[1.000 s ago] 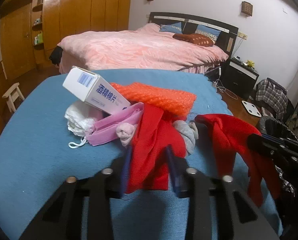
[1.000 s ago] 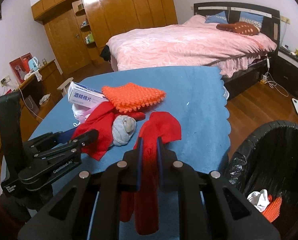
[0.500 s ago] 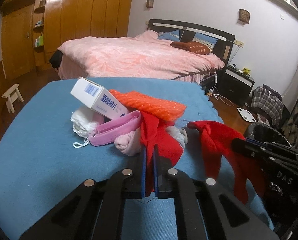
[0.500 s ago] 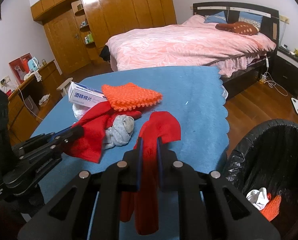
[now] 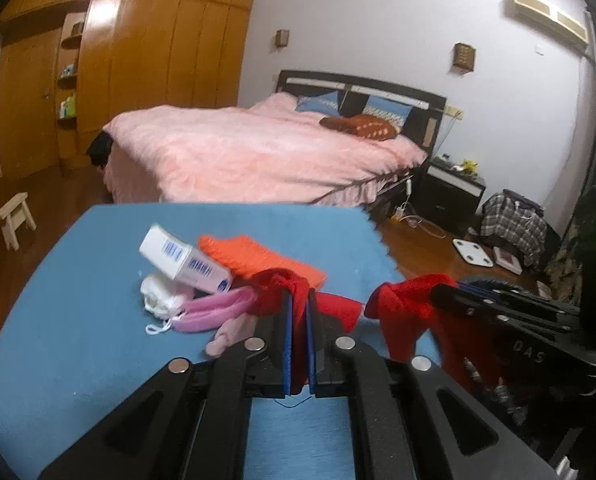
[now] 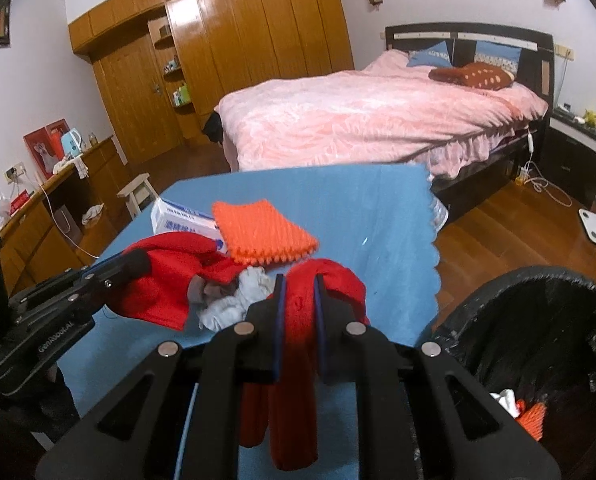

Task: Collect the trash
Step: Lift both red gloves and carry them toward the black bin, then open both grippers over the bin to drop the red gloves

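L gripper point(image 5: 298, 316) fingers clamp red fleece cloth point(image 5: 282, 284); R gripper point(image 6: 298, 300) fingers clamp second red fleece cloth point(image 6: 329, 280). Both soft, light, limp; pinch a bunched fold, expect dangle.

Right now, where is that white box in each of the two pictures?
Left wrist view: the white box lies left of centre, tilted on the pile, beside the orange cloth.
Right wrist view: the box lies left of centre, partly under the orange cloth.
Shared landmark: the pink bed behind.
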Tool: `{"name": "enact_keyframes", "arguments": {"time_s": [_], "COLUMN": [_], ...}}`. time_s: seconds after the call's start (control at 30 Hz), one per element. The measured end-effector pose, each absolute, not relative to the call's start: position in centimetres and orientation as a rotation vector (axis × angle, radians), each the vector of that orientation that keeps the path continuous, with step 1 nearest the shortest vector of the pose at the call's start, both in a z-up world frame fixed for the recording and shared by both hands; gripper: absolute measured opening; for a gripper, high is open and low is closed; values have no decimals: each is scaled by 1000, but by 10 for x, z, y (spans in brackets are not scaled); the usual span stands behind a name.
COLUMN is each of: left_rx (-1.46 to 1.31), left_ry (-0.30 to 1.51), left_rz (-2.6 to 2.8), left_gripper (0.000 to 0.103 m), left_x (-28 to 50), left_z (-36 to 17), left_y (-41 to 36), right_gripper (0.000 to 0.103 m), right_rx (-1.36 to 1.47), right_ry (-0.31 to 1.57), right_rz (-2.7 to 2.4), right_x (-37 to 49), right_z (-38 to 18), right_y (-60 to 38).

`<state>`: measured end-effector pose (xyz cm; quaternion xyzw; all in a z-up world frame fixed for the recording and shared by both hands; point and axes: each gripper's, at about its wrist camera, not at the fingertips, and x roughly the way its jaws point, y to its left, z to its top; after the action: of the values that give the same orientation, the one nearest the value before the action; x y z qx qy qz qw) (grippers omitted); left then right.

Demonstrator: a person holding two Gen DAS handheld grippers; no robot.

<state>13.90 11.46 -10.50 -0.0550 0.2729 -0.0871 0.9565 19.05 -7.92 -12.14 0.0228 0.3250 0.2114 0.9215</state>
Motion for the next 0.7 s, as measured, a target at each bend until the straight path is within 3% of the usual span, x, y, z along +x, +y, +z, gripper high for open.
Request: {"name": "enact_keyframes", "arguments": {"time_s": [0.7], "left_rx": [-78], "left_ry": [469], "left_rz": [-364], "left_gripper": [6], "left_x": [104], "left_z": [-57], "left_y": [41], "right_gripper": [13], "right_rx": [59], "right_ry": [553], "right_rz": [349], "right_x": [132], "right_z": [-65], "right_y": [-157]}}
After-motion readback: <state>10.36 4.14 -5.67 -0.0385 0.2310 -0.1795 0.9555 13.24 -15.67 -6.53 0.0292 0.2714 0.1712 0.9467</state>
